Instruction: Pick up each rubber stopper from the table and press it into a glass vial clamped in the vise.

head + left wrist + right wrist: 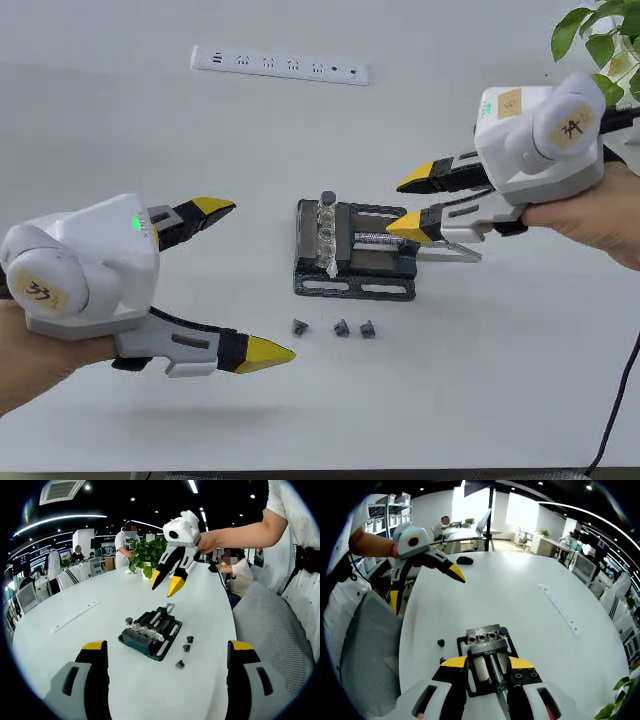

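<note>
Head view: left hand-held gripper [245, 280] was spread wide and empty, right hand-held gripper [400, 208] hung parted, empty, by the vise [350, 290]. Three loose rubber stoppers [342, 327] sat on the bench [480, 400] just in front of it. Left gripper view: another stopper [129, 621] sat at the vial row's end. Right gripper view: glass vials [482, 637] stood clamped.

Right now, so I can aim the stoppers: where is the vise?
Head view: the vise sits mid-table, just behind the row of three loose stoppers, the power strip farther back.

Open table [120, 120] surrounds the vise [372, 264] and stoppers [341, 327].
</note>
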The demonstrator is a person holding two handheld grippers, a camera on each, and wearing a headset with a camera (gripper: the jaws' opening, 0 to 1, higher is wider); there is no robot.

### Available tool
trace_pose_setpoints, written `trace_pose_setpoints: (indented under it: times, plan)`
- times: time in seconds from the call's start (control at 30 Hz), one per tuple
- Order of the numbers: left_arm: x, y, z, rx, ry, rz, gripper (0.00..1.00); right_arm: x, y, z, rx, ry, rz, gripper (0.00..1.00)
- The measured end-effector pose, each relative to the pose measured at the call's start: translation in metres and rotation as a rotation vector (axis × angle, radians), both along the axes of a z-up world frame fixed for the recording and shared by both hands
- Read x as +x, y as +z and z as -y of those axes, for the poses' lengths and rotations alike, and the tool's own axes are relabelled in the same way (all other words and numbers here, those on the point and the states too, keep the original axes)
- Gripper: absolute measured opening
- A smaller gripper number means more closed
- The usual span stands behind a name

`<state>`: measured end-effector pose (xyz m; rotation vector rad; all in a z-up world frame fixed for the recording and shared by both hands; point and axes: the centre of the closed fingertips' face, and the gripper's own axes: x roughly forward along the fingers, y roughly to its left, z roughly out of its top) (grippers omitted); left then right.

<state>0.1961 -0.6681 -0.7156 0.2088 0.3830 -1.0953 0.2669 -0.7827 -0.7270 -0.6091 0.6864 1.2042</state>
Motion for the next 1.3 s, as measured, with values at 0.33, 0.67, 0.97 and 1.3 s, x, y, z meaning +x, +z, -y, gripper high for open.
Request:
trace_pose_setpoints:
  times: [0.33, 0.67, 0.97, 1.3]
  plan:
    - [-0.009, 0.001, 0.000, 0.009, -0.003, 0.005, 0.99, -0.036, -0.011, 0.010, 0.036, -0.012, -0.030, 0.29]
    - [-0.015, -0.001, -0.002, 0.007, 0.002, 0.000, 0.99, -0.068, -0.027, 0.012, 0.060, -0.020, -0.065, 0.28]
    - [-0.018, -0.003, -0.004, 0.007, 0.006, -0.005, 0.99, -0.089, -0.050, 0.008, 0.067, 0.011, -0.106, 0.27]
    - [-0.018, -0.004, -0.002, 0.002, 0.009, -0.012, 0.99, -0.089, -0.074, 0.005, 0.050, 0.043, -0.130, 0.22]
